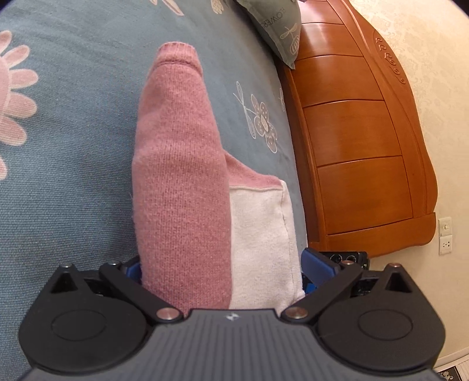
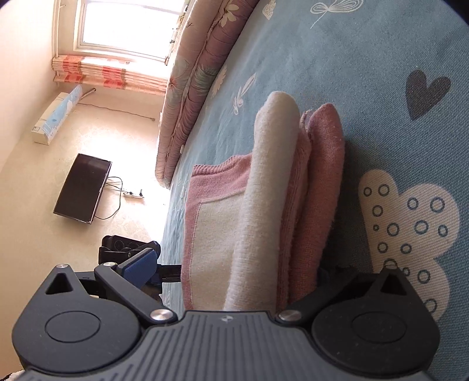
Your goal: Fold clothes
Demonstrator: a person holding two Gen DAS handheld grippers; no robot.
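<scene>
A folded pink and white knit sweater (image 1: 181, 175) lies on the blue flowered bedspread (image 1: 73, 146). My left gripper (image 1: 222, 266) is open, its blue fingers (image 1: 318, 260) spread wide on either side of the folded stack. From the other end, my right gripper (image 2: 234, 269) is also open around the sweater (image 2: 272, 181). Its left finger (image 2: 140, 263) stands a little apart from the cloth, and its right finger is hidden behind the pink layers. Each gripper's black body shows faintly in the other's view.
A wooden headboard (image 1: 360, 146) and a grey pillow (image 1: 275, 26) stand beyond the bed edge. The right wrist view shows a folded quilt (image 2: 193, 79), a window (image 2: 126, 23), a wall-mounted TV (image 2: 82, 187) and an air conditioner (image 2: 55, 114).
</scene>
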